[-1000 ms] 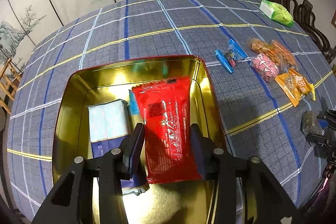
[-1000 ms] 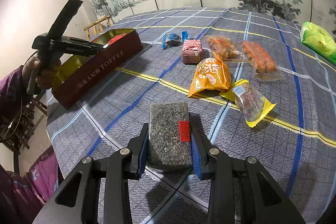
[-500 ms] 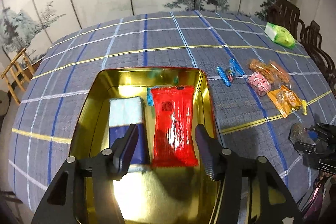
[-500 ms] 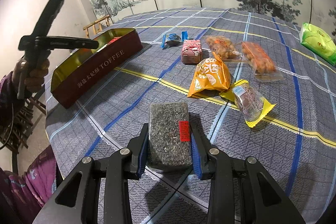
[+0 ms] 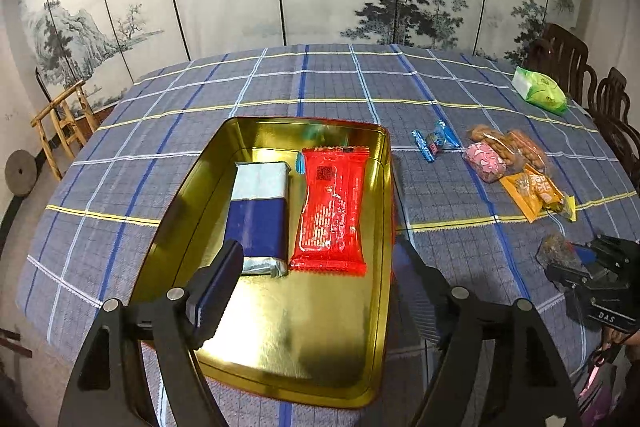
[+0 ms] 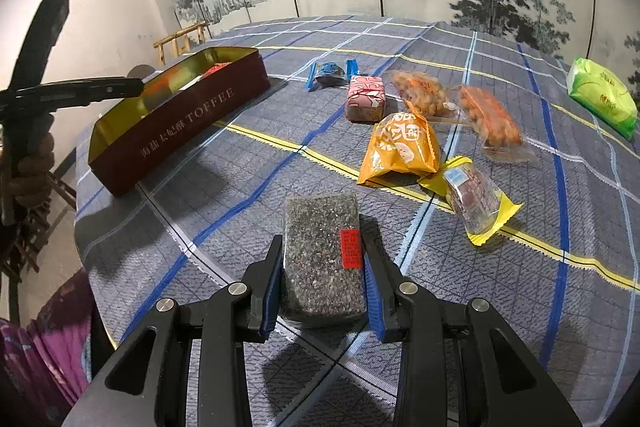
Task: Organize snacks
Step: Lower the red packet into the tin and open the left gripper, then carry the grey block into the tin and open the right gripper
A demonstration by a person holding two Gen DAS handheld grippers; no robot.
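Observation:
A gold-lined toffee tin [image 5: 372, 267] with dark red walls [image 6: 188, 127] holds a red snack packet [image 5: 330, 207] and a blue-and-white packet [image 5: 260, 211]. My left gripper [image 5: 320, 259] is open and empty, high above the tin's near end. My right gripper [image 6: 322, 263] is shut on a grey seed bar [image 6: 322, 251] with a red label, at the table's near edge; it also shows in the left wrist view [image 5: 556, 251]. Loose snacks lie beyond: an orange pack [image 6: 400, 151], a yellow-wrapped piece [image 6: 472, 195], a pink block [image 6: 366, 97], two clear nut bags [image 6: 488, 119] and a blue candy [image 6: 330, 71].
A green packet [image 6: 602, 95] lies at the far right of the checked tablecloth [image 5: 340, 83]. Dark wooden chairs [image 5: 568, 55] stand at the right edge, a wooden stand [image 5: 60, 123] at the left. A painted folding screen stands behind the table.
My left gripper has opened wider and pulled up and back from the red packet, which now lies in the tin. My right gripper has stayed put, shut on the seed bar.

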